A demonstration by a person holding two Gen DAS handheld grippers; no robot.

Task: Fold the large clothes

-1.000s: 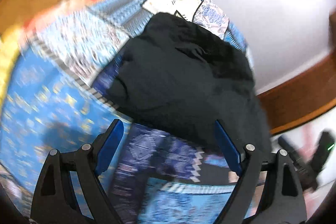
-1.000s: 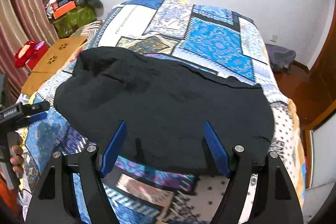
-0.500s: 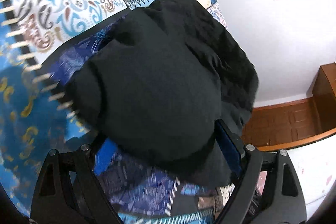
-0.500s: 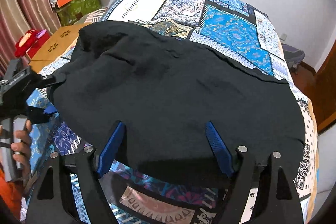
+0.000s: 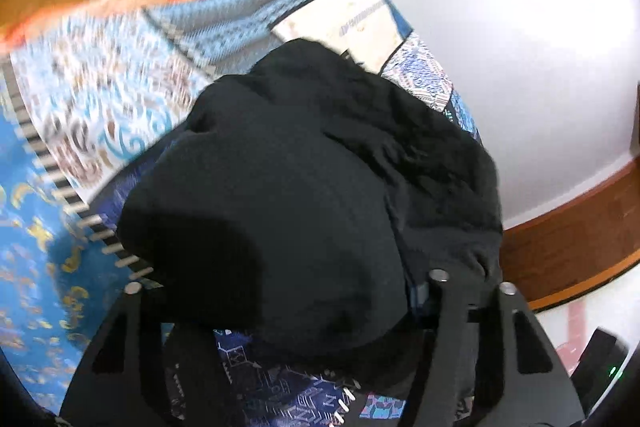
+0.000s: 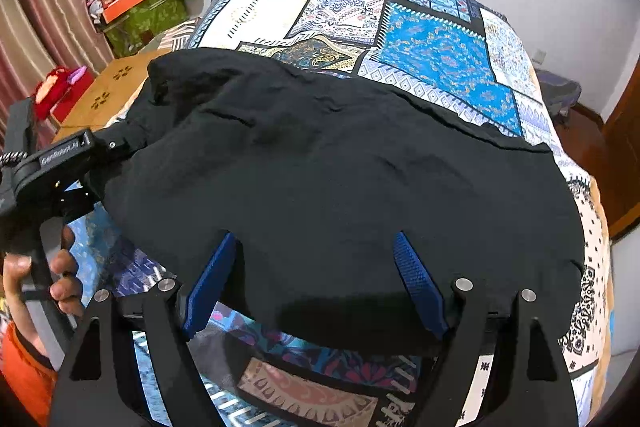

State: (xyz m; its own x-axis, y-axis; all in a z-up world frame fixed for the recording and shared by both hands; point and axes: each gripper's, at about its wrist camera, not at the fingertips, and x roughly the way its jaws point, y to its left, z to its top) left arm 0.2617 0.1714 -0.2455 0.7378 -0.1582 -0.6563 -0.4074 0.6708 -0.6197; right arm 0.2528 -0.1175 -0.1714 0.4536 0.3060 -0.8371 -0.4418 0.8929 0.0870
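both grippers at black garment [image 6: 340,187] near edge, right gripper [image 6: 316,283] wide, left gripper [image 5: 280,307] unclear

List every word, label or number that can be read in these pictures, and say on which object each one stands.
"GenRobot.AI": white letters on the black body of the left gripper, seen from the right wrist view.
Faint print on the white patch of the bedspread: too blurred to read.

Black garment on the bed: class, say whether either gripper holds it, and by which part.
The right gripper is open, straddling the black garment's near hem. The left gripper reaches its left edge; whether it grips cannot be told.
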